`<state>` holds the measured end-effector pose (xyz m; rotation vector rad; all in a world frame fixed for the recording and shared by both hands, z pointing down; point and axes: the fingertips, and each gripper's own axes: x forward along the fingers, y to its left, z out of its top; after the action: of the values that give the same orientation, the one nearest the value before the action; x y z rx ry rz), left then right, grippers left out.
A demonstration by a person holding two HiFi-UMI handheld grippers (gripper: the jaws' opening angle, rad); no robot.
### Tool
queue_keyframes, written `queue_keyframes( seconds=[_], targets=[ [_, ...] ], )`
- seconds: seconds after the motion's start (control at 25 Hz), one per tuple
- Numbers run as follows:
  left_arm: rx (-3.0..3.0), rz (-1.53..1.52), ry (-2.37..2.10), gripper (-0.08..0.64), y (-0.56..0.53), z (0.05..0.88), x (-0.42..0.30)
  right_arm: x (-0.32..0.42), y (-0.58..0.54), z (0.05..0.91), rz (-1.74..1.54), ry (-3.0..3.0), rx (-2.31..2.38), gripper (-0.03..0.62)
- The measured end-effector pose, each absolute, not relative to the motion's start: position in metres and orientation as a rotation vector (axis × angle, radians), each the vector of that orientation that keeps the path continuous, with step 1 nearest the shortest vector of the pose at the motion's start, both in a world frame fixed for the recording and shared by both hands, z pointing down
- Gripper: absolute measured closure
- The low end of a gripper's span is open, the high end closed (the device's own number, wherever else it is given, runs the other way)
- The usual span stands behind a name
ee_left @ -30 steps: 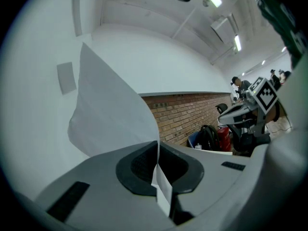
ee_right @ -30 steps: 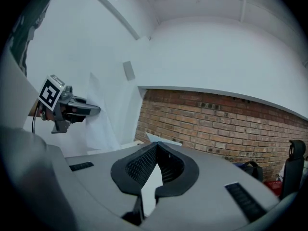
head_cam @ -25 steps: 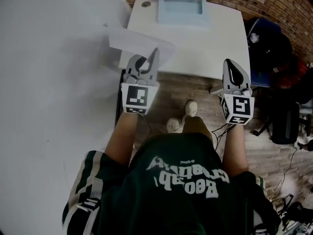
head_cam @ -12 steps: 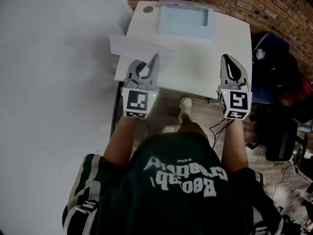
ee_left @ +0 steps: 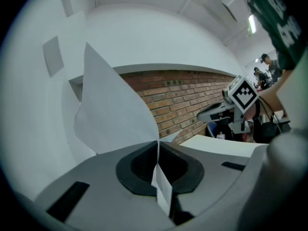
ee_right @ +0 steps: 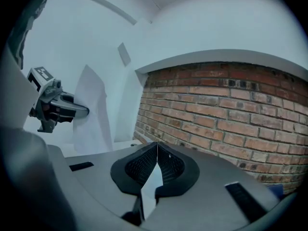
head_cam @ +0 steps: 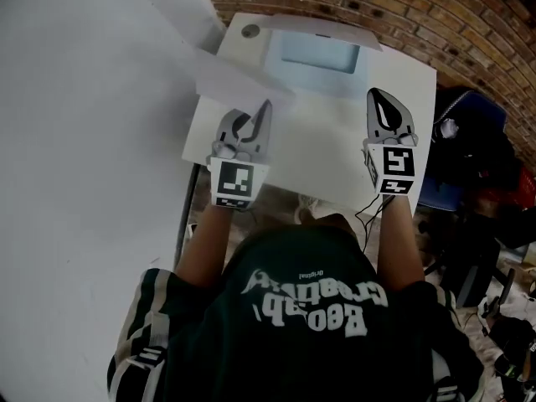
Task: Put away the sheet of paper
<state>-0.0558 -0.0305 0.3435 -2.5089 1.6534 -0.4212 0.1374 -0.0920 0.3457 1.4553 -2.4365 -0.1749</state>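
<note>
left gripper (ee_left: 157,150) is clamped tight on one edge of the sheet of paper (head_cam: 239,82). right gripper (ee_right: 157,150) is closed on nothing. both are held out nearly level, side by side over the white table (head_cam: 335,162). the sheet fans up past the jaws, limp and featherlight, so a gentle edge pinch suits it. beyond sits the pale blue tray (head_cam: 318,55), likely its home.

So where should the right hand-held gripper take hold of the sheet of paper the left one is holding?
Probably its free right-hand edge, beside where the left hand-held gripper pinches the sheet of paper. The sheet is thin and off the table, so the right hand-held gripper, now shut, should open and come edge-on from the right, one jaw each side.
</note>
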Motion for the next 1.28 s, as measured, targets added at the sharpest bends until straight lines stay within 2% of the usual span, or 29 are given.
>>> queue_keyframes(
  seconds=[0.48, 0.92, 1.28],
  targets=[
    [-2.496, -0.517, 1.684, 0.560, -0.080, 0.363, -0.048, 0.132, -0.172, 0.391, -0.071, -2.454, 1.394, 0.597],
    [-2.549, -0.582, 1.589, 0.560, -0.129, 0.380, -0.072, 0.112, -0.240, 0.440, 0.027, -2.338, 1.439, 0.597],
    [-2.624, -0.603, 1.463, 0.560, -0.166, 0.398, -0.089, 0.104, -0.289, 0.404, -0.087, -2.291, 1.562, 0.597]
  ],
)
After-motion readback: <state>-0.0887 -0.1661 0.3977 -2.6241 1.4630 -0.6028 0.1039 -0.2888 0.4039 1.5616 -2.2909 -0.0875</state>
